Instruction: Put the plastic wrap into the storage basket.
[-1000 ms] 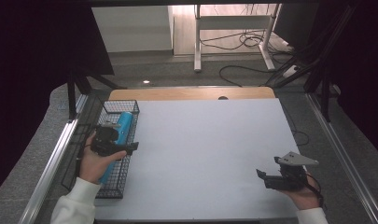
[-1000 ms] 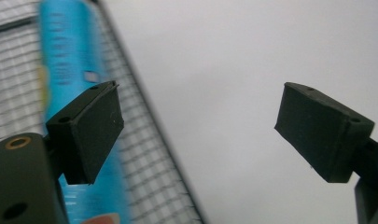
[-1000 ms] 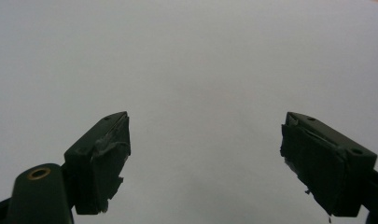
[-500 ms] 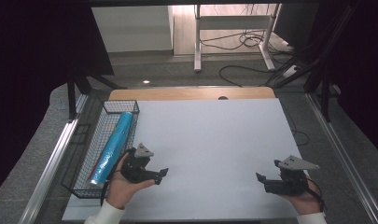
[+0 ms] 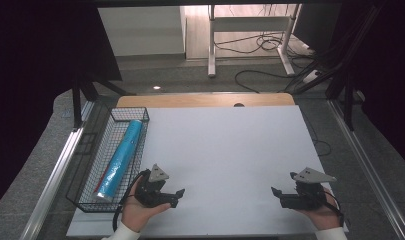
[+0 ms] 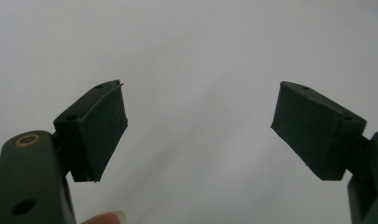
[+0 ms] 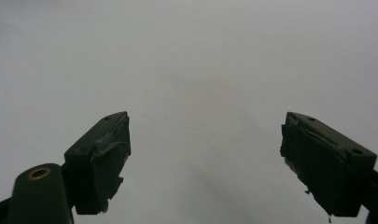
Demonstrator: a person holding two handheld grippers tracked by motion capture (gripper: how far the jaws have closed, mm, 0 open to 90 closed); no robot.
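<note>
Blue foil-wrapped roll (image 5: 119, 159) is lying lengthwise in the wire basket (image 5: 84, 196) at left of frame; I'm resting both the left gripper (image 5: 176, 196) and right gripper (image 5: 279, 196) low, jaws spread and empty, probably parked between moves

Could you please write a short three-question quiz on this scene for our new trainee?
1. True or false: the blue tube lies inside the wire basket.
2. Multiple choice: the left hand-held gripper is (a) shut on the tube, (b) open over the white table surface, (c) inside the basket.
3. Fill in: the jaws of the right hand-held gripper stand ____, with nothing between them.

Key: 1 true; 2 b; 3 open (apart).
</note>
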